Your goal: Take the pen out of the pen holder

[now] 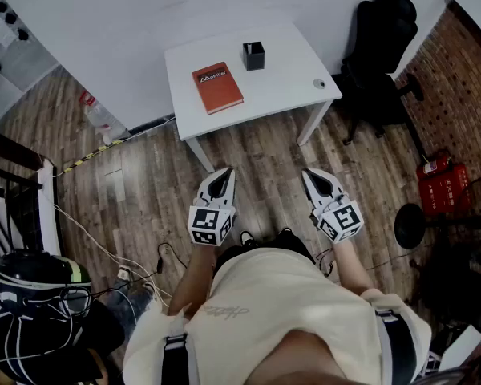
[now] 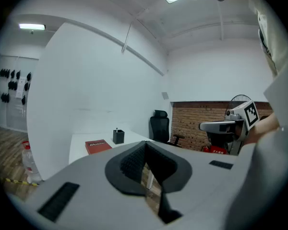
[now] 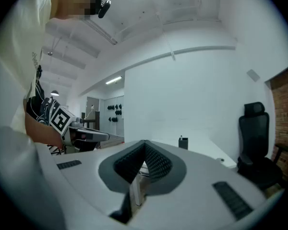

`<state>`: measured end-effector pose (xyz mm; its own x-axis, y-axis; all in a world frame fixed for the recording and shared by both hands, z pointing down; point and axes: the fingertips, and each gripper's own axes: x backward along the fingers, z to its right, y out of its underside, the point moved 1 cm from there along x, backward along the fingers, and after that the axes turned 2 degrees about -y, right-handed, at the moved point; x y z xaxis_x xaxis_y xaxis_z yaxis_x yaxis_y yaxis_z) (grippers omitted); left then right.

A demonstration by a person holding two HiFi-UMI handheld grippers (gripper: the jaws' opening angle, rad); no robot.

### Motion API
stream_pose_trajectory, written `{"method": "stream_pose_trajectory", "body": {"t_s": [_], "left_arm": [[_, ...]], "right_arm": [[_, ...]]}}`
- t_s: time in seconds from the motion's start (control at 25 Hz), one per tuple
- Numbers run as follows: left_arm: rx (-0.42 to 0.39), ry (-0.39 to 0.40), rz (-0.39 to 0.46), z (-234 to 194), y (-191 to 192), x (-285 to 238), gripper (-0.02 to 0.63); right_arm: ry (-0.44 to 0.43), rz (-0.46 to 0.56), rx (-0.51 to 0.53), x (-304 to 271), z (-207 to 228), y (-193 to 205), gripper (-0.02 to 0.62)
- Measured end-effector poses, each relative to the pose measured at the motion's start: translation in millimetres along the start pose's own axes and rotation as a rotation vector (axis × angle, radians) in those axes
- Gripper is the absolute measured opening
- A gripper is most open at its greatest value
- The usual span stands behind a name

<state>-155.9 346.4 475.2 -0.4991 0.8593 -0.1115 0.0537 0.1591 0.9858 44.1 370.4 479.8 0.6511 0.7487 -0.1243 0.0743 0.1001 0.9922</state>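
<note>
A black pen holder (image 1: 254, 55) stands at the far side of a white table (image 1: 280, 95), with a pen tip just showing above it in the left gripper view (image 2: 118, 136) and in the right gripper view (image 3: 183, 143). A red book (image 1: 217, 87) lies to its left. My left gripper (image 1: 222, 172) and right gripper (image 1: 314, 173) hang side by side over the wooden floor, well short of the table's front edge. Both point toward the table, shut with nothing between the pads (image 2: 145, 143) (image 3: 145, 143).
A small round object (image 1: 320, 83) lies near the table's right corner. A black office chair (image 1: 381, 46) stands right of the table by a brick wall. Red canisters (image 1: 441, 184) and a fan base (image 1: 410, 225) sit further right. A water bottle (image 1: 96, 112) and cables (image 1: 104, 251) lie on the left.
</note>
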Motion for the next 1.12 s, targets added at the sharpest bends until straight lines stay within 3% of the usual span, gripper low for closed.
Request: {"method": "stream_pose_trajectory", "body": {"t_s": [0.32, 0.68, 0.84, 1.12], "left_arm": [[0.048, -0.004, -0.037, -14.4, 20.0, -1.5, 0.017], [0.069, 0.047, -0.057, -5.7, 41.5, -22.5, 0.017], [0.091, 0.03, -0.075, -10.9, 49.8, -27.5, 0.017], [0.059, 0.018, -0.042, -27.2, 24.0, -66.3, 0.017]], "right_arm": [[0.04, -0.012, -0.013, 4.2, -1.5, 1.1, 0.008], [0.123, -0.076, -0.053, 22.9, 13.8, 21.4, 0.008], [0.106, -0.098, -0.066, 12.3, 18.2, 29.6, 0.008], [0.046, -0.055, -0.056, -42.5, 49.8, 13.1, 0.008]]}}
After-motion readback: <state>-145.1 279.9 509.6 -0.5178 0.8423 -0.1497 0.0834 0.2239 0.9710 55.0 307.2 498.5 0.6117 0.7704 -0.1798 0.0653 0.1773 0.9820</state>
